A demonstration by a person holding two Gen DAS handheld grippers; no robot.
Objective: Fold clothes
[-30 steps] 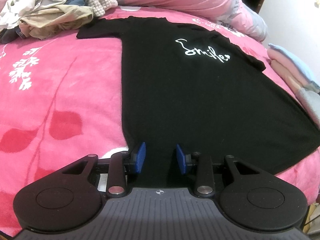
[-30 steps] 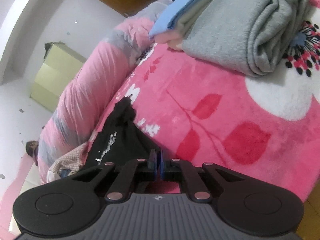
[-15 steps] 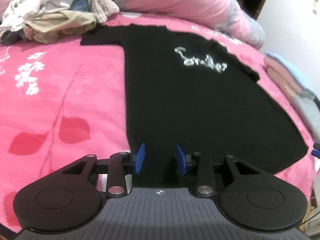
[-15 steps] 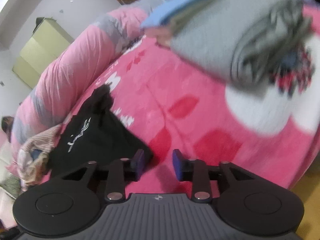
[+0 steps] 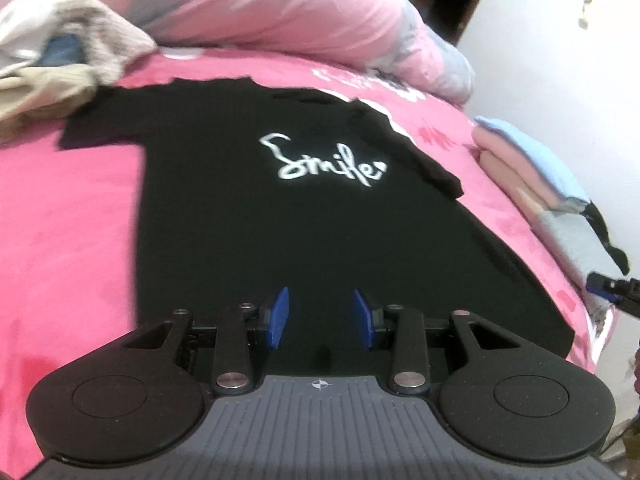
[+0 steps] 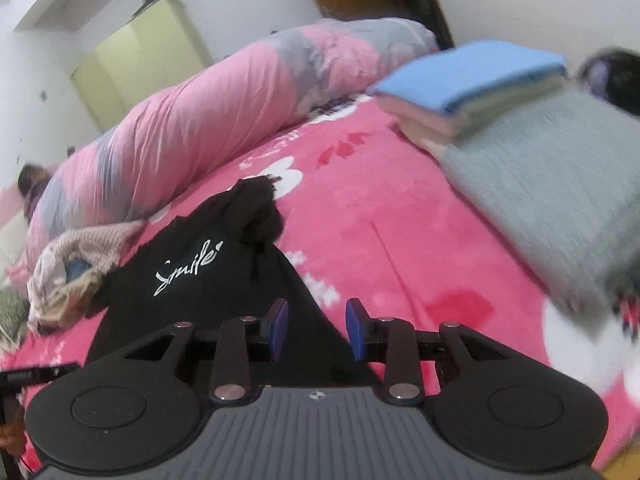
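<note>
A black T-shirt (image 5: 304, 224) with white "Smile" lettering lies spread flat, front up, on the pink flowered bedspread (image 5: 68, 216). My left gripper (image 5: 320, 322) hovers open over the shirt's bottom hem, nothing between its blue pads. In the right wrist view the same T-shirt (image 6: 224, 280) shows with its near sleeve bunched up. My right gripper (image 6: 316, 330) is open above the shirt's right bottom corner, holding nothing. The right gripper's tip (image 5: 600, 284) also peeks in at the right edge of the left wrist view.
A heap of unfolded clothes (image 5: 60, 64) lies at the far left by the shirt's sleeve. Folded garments (image 6: 520, 120), blue, pink and grey, are stacked on the right side of the bed. A rolled pink quilt (image 6: 200, 120) runs along the back.
My right gripper has opened from shut and swung toward the shirt's right corner. My left gripper has stayed open and moved forward along the hem toward the shirt's middle.
</note>
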